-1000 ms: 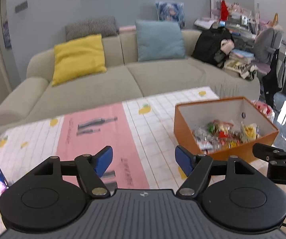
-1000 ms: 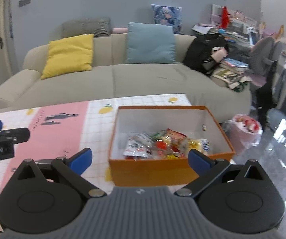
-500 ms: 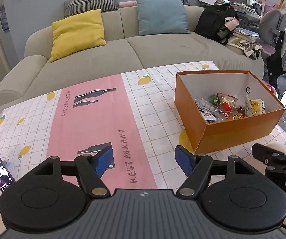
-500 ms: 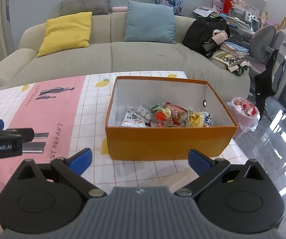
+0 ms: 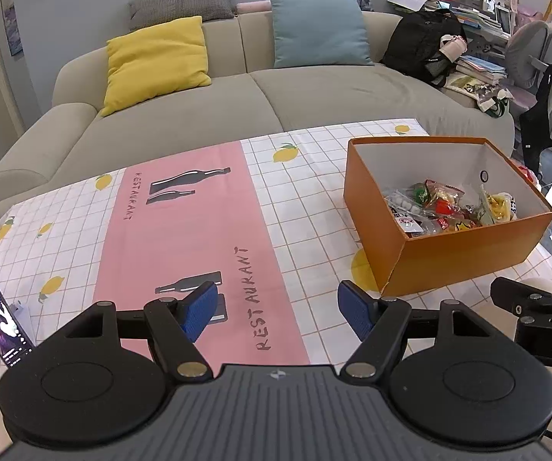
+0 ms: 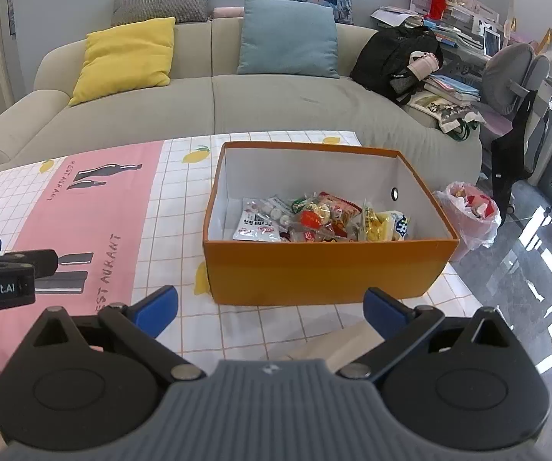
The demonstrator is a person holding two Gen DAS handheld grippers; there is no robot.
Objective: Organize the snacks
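Orange box (image 6: pixel 326 269) now sits lower, fuller in both views than second ago; both wrists have tipped down toward table. Snacks (image 6: pixel 322 219) heaped inside box, on checked cloth (image 5: pixel 306 207). Left gripper (image 5: pixel 276 309) jaws apart, empty; right gripper (image 6: pixel 270 307) jaws apart, empty. Reach likely next.

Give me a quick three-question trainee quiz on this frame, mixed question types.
1. True or false: the snack packets lie inside the orange box.
2. What does the left gripper hold? A) a packet B) nothing C) the phone
3. Which cushion is nearer the black backpack: yellow or blue?

Key: 1 true; 2 B; 3 blue.
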